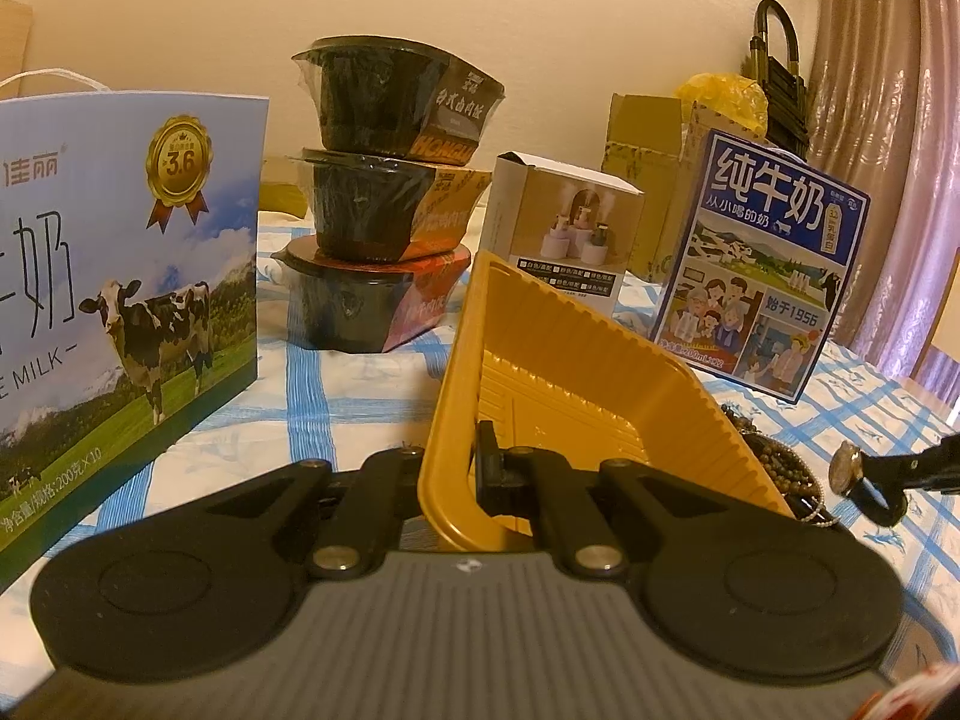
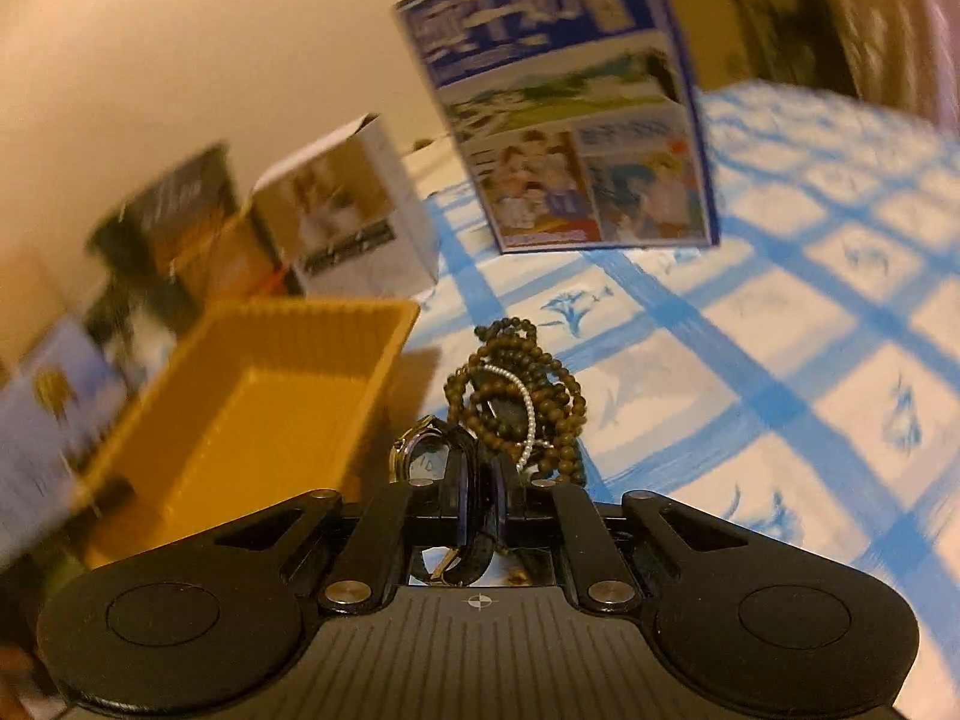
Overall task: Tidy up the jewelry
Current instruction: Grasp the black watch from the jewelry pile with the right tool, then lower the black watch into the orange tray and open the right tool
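1. Left gripper [image 1: 453, 468]: fingers pinched on the near wall of the yellow tray [image 1: 576, 360]; tray tilted, near side raised off the blue-checked tablecloth [image 1: 360, 384].
2. Right gripper [image 2: 480, 495]: fingers pressed together on the black strap of a wristwatch [image 2: 429, 459]; watch held just right of the tray.
3. Beaded necklaces [image 2: 519, 396] heaped on the cloth, just right of the tray, a pearl strand among them.
4. Far side: stacked black bowls [image 1: 384, 204], two milk cartons [image 1: 762, 264], small white box [image 1: 564, 210].
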### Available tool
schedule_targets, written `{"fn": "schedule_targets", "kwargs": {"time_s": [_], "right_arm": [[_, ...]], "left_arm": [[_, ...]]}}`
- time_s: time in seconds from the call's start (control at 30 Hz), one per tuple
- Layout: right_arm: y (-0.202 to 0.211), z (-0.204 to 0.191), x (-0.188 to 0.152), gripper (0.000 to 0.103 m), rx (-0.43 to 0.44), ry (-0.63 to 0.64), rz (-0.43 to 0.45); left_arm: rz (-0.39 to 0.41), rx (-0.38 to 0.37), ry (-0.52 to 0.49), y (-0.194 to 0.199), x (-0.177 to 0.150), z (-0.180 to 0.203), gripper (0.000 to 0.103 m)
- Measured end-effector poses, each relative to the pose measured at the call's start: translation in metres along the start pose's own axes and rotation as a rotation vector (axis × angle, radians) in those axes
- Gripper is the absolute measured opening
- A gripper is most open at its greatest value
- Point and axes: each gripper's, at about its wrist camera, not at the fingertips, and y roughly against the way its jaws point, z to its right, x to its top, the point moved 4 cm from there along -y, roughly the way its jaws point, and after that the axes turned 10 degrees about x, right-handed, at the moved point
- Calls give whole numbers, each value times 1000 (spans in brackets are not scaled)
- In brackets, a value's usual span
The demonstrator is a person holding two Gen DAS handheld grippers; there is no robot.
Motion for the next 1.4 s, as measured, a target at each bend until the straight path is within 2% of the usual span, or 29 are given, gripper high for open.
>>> {"fn": "schedule_targets", "kwargs": {"time_s": [0.17, 0.33, 0.5, 0.6, 0.73, 0.87, 0.97, 1.03, 1.17, 1.4], "right_arm": [[-3, -13, 9, 9, 76, -82, 8], [-34, -42, 9, 9, 169, -124, -33], [-69, -69, -1, 9, 132, -59, -100], [-86, -82, -4, 9, 75, 16, -123], [-104, -91, -8, 9, 31, 82, -138], [-113, -94, -8, 13, 45, 107, -113], [-105, -90, -3, 24, 73, 91, -85], [-89, -85, 2, 37, 87, 71, -55], [-50, -63, 3, 40, 47, 49, -8], [-10, -19, -33, 40, -53, 68, -92]], "left_arm": [[2, 0, -3, 0, 1, 0, 5], [1, -1, -4, 1, 1, 0, 5], [7, 1, -10, 4, 2, -3, 5], [12, 4, -16, 6, 4, -6, 5], [12, 14, -20, 6, 7, -10, 5], [9, 12, -22, 6, 7, -11, 5], [15, 18, -25, 7, 7, -10, 5], [13, 16, -21, 7, 7, -10, 5], [9, 17, -17, 6, 7, -11, 5], [9, 21, -21, 6, 7, -12, 5]]}}
